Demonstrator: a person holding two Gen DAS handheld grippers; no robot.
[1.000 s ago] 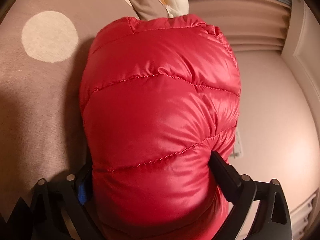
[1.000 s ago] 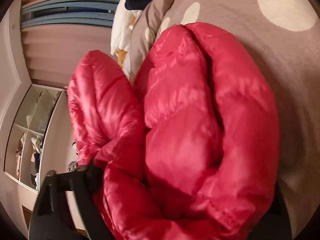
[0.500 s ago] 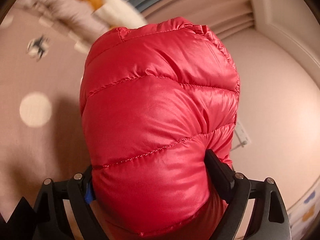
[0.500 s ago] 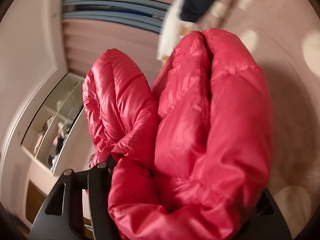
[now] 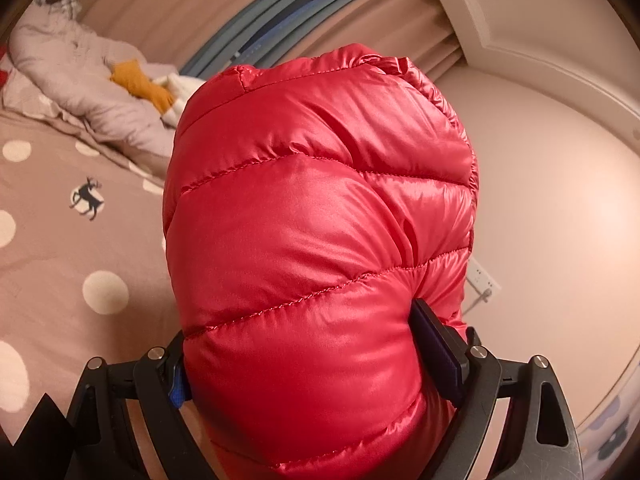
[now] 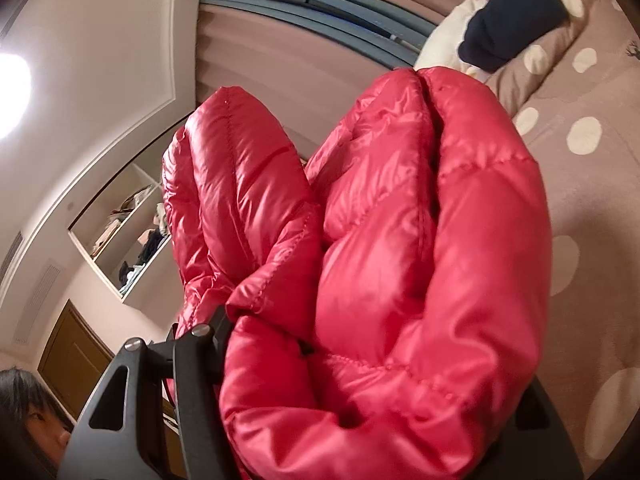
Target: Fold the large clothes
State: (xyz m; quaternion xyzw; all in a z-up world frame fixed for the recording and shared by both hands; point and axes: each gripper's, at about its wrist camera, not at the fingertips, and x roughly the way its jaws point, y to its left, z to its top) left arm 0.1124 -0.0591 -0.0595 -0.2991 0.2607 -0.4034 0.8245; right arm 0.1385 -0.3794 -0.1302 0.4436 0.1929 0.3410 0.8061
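Observation:
A red quilted down jacket (image 5: 320, 200) fills the left wrist view as a thick folded bundle. My left gripper (image 5: 302, 340) is shut on it, its black fingers (image 5: 436, 340) pressing both sides of the bundle. In the right wrist view the same jacket (image 6: 420, 240) bulges in two puffy lobes, lifted off the bed. My right gripper (image 6: 372, 360) grips its bunched lower part. Its jaws are opening slightly with the jacket still pressed between them. Its right finger is mostly hidden behind the fabric.
A brown bed cover with white dots (image 5: 60, 240) lies below and left. A crumpled quilt (image 5: 92, 76) with a mustard garment (image 5: 140, 86) lies at the bed's far end, and a navy garment (image 6: 516, 16) lies on a pillow. A wall niche (image 6: 128, 232) and a person's head (image 6: 24, 412) are at left.
Both grippers have risen with the jacket, lifting it off the bed. Both views have rolled, so more wall, curtain and ceiling show now.

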